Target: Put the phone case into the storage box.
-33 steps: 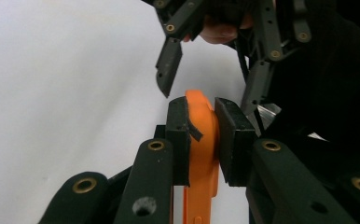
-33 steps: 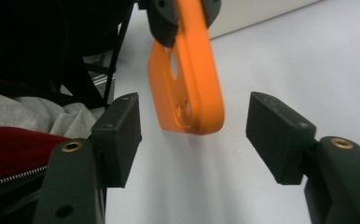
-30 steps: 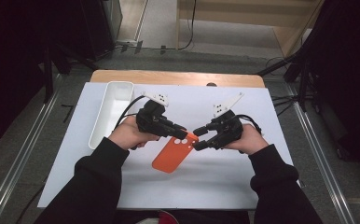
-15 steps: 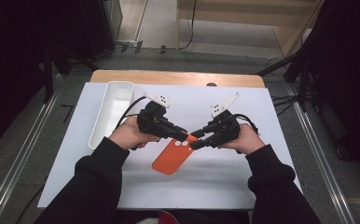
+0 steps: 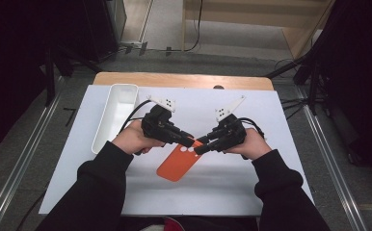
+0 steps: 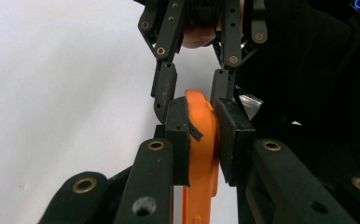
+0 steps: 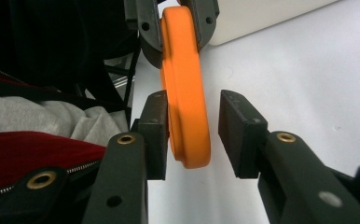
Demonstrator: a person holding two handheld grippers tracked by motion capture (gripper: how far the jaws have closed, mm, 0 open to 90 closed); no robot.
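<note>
Left gripper (image 5: 190, 141): jaws closed onto the orange phone case (image 5: 178, 161), pads (image 6: 178, 135) pressing both faces of its top edge in the left gripper view. Right gripper (image 5: 199, 148): jaws set narrowly apart around the same end of the case; in the right gripper view one pad (image 7: 155, 122) touches the case (image 7: 186, 88), the other stands off with a visible gap. Not clamped.

Case sits at the middle of the white table (image 5: 280, 125), slightly near of centre, long axis running from far right to near left. Far end is raised between the two grippers; whether the near end rests on the surface cannot be told.

Both grippers meet nose to nose over the case's far end, left one coming from the left, right one from the right. Grey plates on both point toward the far side.

White tray (image 5: 115, 114) lies lengthwise along the left part of the table, just left of the left hand (image 5: 132, 138). Dark sleeves enter from the near edge.
</note>
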